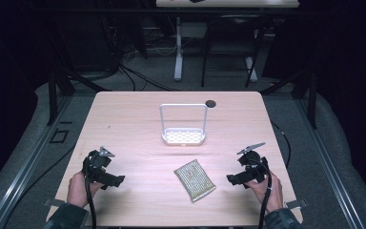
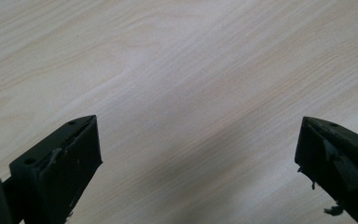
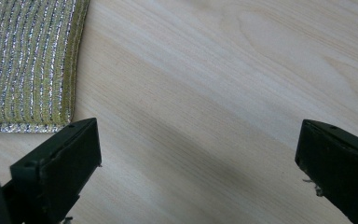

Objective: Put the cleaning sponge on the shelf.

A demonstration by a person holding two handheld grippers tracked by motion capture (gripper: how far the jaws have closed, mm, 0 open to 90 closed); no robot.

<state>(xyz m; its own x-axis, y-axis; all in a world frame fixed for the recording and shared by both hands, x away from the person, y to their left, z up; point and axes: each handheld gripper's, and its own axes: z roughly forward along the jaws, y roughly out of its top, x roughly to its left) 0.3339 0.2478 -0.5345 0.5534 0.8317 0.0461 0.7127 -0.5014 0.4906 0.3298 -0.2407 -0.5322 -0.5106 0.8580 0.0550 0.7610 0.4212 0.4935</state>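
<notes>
High view: flat rectangular scouring pad of gold-and-silver woven mesh [image 1: 195, 180] lies skewed on the pale wood-grain desk [image 1: 133, 119], near the front edge, right of centre. Looks light, soft, floppy and a bit rough, so not slippery; best hold is probably a pinch on a short edge or corner. White wire-frame rack with perforated tray base [image 1: 183, 125] stands upright at desk centre, well apart from the pad. Small dark round disc [image 1: 211, 103] near the back edge. Left gripper [image 1: 118, 180] sits at the front-left, right gripper [image 1: 229, 179] front-right, just beside the pad; bare desk between.

Left gripper view: jaws spread wide, nothing between, plain desk below.

Right gripper view: jaws wide apart, empty; pad corner [image 3: 28, 65] at upper left, just beyond one jaw, not touching as far as I can tell.
</notes>
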